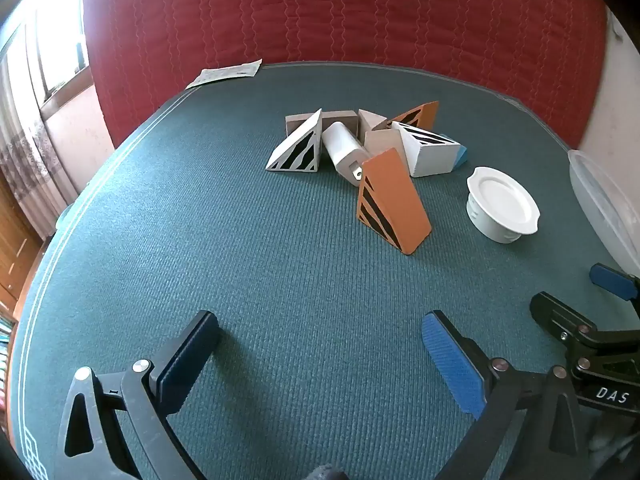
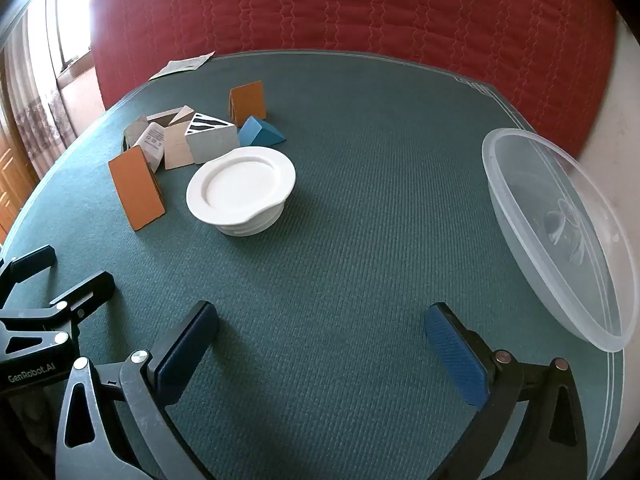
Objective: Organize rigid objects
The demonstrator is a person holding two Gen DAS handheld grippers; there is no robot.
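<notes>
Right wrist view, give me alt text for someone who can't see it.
An open right gripper hangs empty over a green table. Ahead sit a white lid, a pile of wedge blocks and, at right, a clear plastic bowl.

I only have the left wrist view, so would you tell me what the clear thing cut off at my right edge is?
Observer: It is a wide clear plastic bowl near the table's right edge.
Operator: And the blue bit behind the striped white block?
Observer: A blue wedge, lying beside the far orange wedge.
Operator: Is the right tool free?
Observer: Yes, the right tool is open, nothing between its fingers.
</notes>
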